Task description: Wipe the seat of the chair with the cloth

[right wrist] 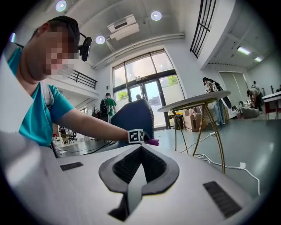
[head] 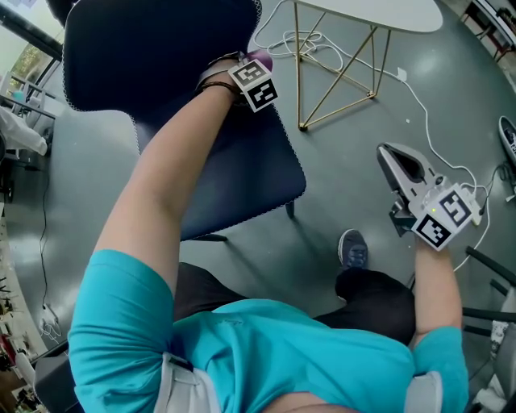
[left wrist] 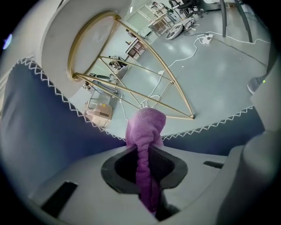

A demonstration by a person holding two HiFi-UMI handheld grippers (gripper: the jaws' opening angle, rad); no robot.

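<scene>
The dark blue chair has its seat [head: 242,181] below its backrest [head: 153,48] in the head view. My left gripper [head: 252,66] reaches over the seat's far right edge and is shut on a purple cloth [head: 263,58]. In the left gripper view the cloth [left wrist: 146,129] bulges out past the pinched jaws, with white-stitched chair fabric [left wrist: 35,132] on both sides. Whether the cloth touches the fabric is unclear. My right gripper [head: 388,155] hangs over the floor to the right of the chair, shut and empty. The right gripper view shows the chair [right wrist: 134,116] and cloth [right wrist: 153,142] ahead.
A white round table [head: 379,12] on thin gold legs [head: 339,77] stands just beyond the chair. White cables [head: 419,105] trail across the grey floor. The person's shoe [head: 353,248] is by the chair's front leg. People stand far off by the glass doors [right wrist: 106,105].
</scene>
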